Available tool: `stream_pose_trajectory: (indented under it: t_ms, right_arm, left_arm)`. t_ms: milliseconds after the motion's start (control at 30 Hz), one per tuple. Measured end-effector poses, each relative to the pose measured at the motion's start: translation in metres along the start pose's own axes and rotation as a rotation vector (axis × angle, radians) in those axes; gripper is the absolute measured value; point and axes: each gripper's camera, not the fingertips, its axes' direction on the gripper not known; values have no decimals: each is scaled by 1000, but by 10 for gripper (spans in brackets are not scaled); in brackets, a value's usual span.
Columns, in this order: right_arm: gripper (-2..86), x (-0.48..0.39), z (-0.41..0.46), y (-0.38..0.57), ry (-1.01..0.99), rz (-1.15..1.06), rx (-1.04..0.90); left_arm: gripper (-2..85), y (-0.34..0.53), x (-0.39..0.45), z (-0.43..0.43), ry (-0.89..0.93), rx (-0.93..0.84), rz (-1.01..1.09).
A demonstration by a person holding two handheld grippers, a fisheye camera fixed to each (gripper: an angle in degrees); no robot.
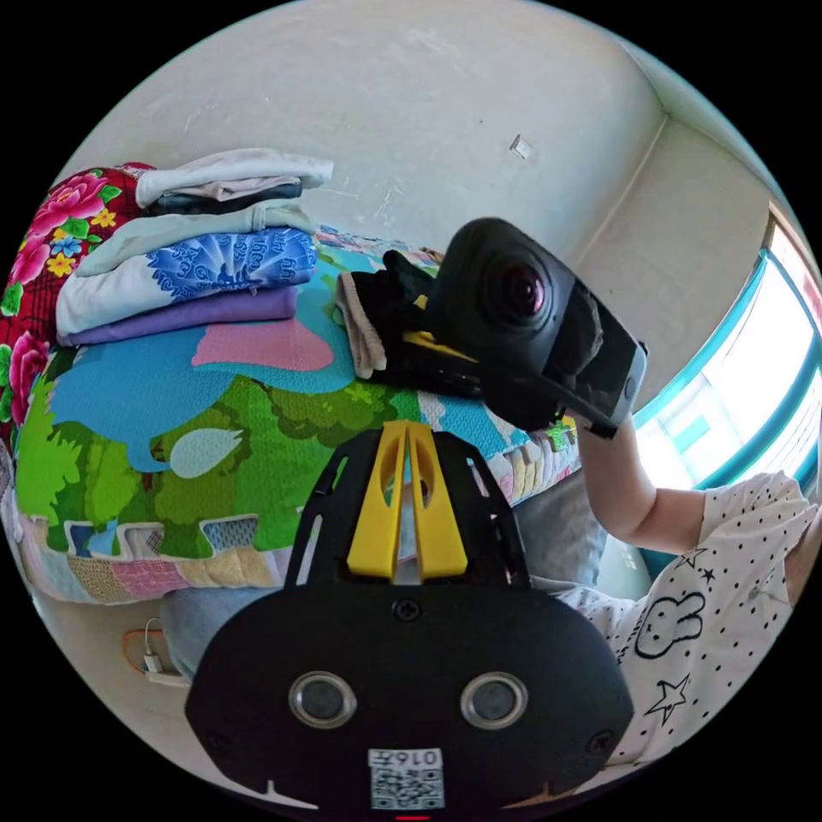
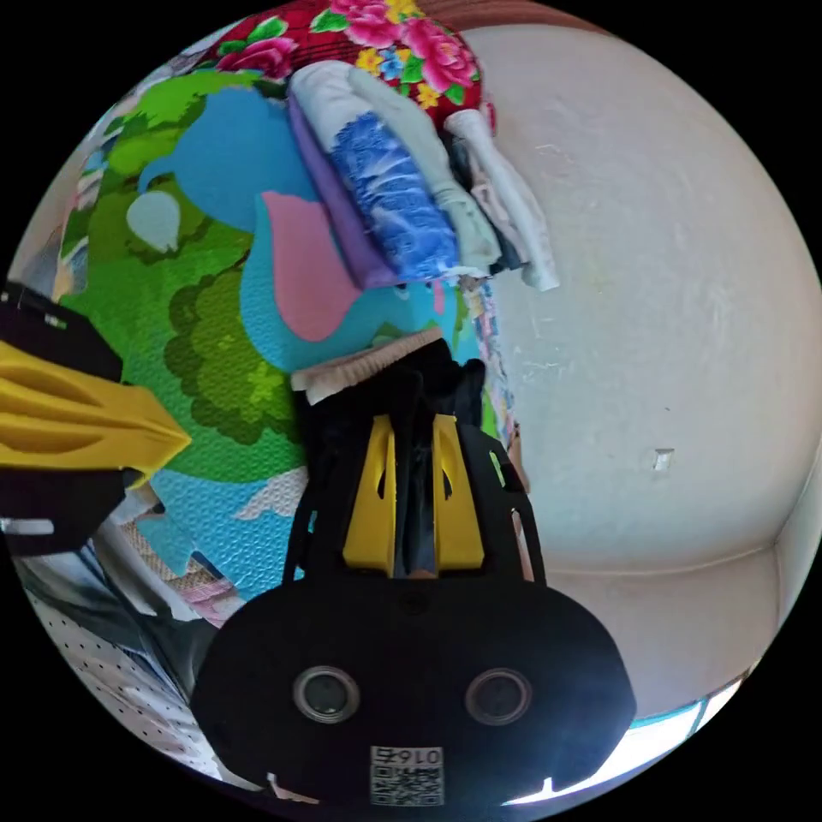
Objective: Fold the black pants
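The colourful play mat (image 1: 257,428) carries a pile of folded clothes (image 1: 188,257) near the wall, well apart from the black pants (image 2: 377,402). The pants look already folded into a small bundle on the mat, and the right tool (image 2: 415,428) holds them, its jaws narrow on dark cloth. I judge the fold nearly finished; next it should release or place them. The left tool (image 1: 407,432) is pressed together, holding nothing.

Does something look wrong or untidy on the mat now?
Nothing stands out. The black pants sit bunched on the colourful mat, gripped by the right gripper. The folded clothes stack looks neat beside the wall.
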Motion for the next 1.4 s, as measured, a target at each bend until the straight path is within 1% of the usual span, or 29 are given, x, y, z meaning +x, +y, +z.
stream_pose_trajectory:
  t_ms: [33,67,100,167,200,233,267,300,333,433,467,533,567,633,700,767,900,1000,1100,1167,1233,1267,1300,1367,1400]
  right_arm:
    - [76,-7,2,8,74,37,41]
    - [80,-1,0,19,71,83,81]
    - [83,7,-1,25,27,118,90]
    - [115,50,-10,57,-247,228,172]
    - [125,60,-12,69,-317,243,209]
    - [138,81,-15,95,-431,280,282]
    - [141,101,-12,124,-499,343,347]
    - [143,111,-9,140,-516,383,370]
    - [145,128,2,172,-526,477,391]
    - [150,158,49,249,-542,710,328]
    - [152,162,70,274,-602,758,300]
    - [154,161,97,302,-702,783,278]
    - [155,158,111,316,-743,797,271]
    - [157,151,129,331,-770,820,227]
    - [158,142,141,342,-780,801,165]
    - [160,131,142,362,-757,812,190]
    - [161,126,142,395,-794,800,234]
    - [162,124,144,415,-826,772,250]
    - [163,125,140,433,-806,766,276]
    - [164,125,129,454,-742,805,354]
    - [164,125,123,468,-717,807,394]
    - [164,124,121,474,-712,794,401]
    - [164,124,121,477,-709,790,402]
    - [165,124,122,484,-701,792,395]
    - [165,124,123,486,-703,794,391]
  left_arm:
    - [-10,-1,1,0,-2,1,5]
    - [-10,-2,3,-1,-10,5,11]
    - [-10,-4,3,-2,-19,9,11]
    - [-10,-9,3,-4,-24,29,-1]
    - [-10,-14,5,-7,-20,52,0]
    - [-10,-17,6,-8,-17,65,5]
    - [-10,-25,10,-11,-11,91,20]
    - [-10,-34,17,-13,-5,116,46]
    - [-10,-39,21,-14,-1,126,64]
    - [-10,-71,49,-4,26,147,172]
    - [-10,-85,61,4,24,151,213]
    - [-10,-107,78,20,11,134,264]
    - [-10,-121,87,33,-19,117,297]
    - [-10,-139,93,55,-137,65,299]
    - [-10,-153,84,77,-314,-25,249]
    - [-10,-152,71,83,-348,-55,261]
    - [-9,-151,35,75,-197,-38,235]
    - [-9,-155,27,66,-151,-28,234]
    - [-6,-155,21,40,-150,29,217]
    - [-1,-153,13,18,-189,98,191]
    - [17,-154,-3,1,-164,150,152]
    - [42,-157,-16,-6,-92,158,137]
    - [54,-164,-27,-6,13,123,151]
    - [64,-174,-37,1,138,57,183]
    - [68,-181,-41,7,150,22,200]
